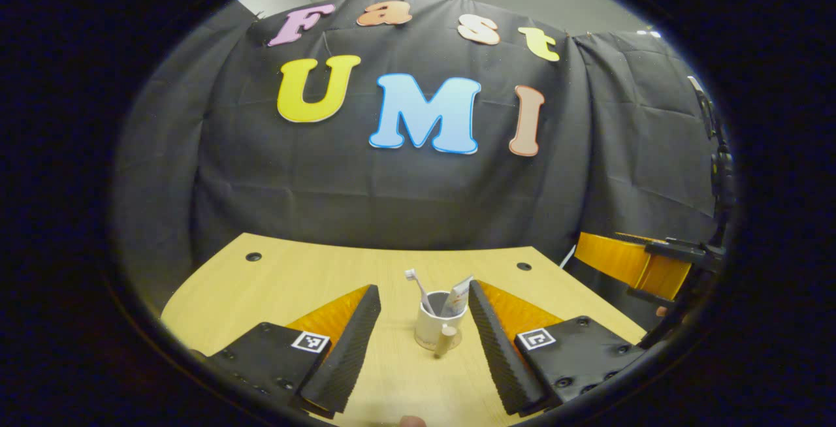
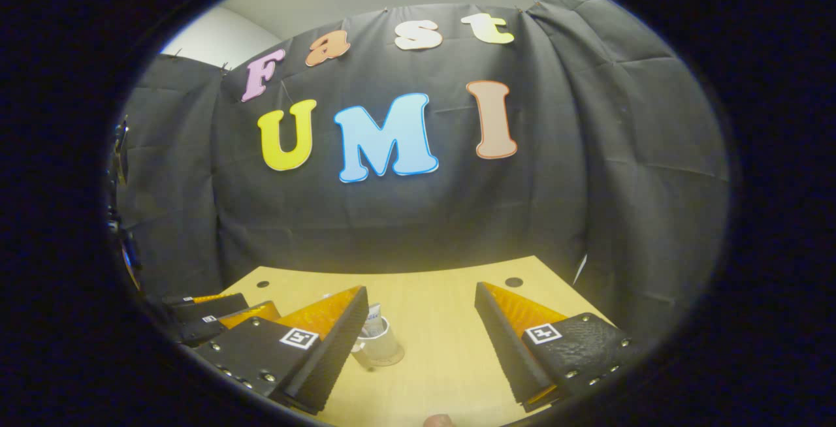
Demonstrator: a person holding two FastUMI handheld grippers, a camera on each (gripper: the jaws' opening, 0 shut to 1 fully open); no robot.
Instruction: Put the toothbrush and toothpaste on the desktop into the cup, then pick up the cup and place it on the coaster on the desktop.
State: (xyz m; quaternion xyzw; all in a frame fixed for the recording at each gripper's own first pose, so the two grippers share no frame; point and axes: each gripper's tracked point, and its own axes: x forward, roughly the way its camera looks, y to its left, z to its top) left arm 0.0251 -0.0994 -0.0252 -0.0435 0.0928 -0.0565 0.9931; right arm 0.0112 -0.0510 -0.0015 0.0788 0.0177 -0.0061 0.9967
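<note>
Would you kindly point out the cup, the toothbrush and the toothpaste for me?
cup [image 1: 431,329]: left gripper view, on its white side wall.
toothbrush [image 1: 411,275]: left gripper view, on the bristle head sticking up out of the cup.
toothpaste [image 1: 461,294]: left gripper view, on the tube's upper end above the rim.

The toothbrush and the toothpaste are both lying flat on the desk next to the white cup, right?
Not quite. In the left gripper view the toothbrush and toothpaste stand inside the white cup, not flat beside it. The cup does sit on the desk.
</note>
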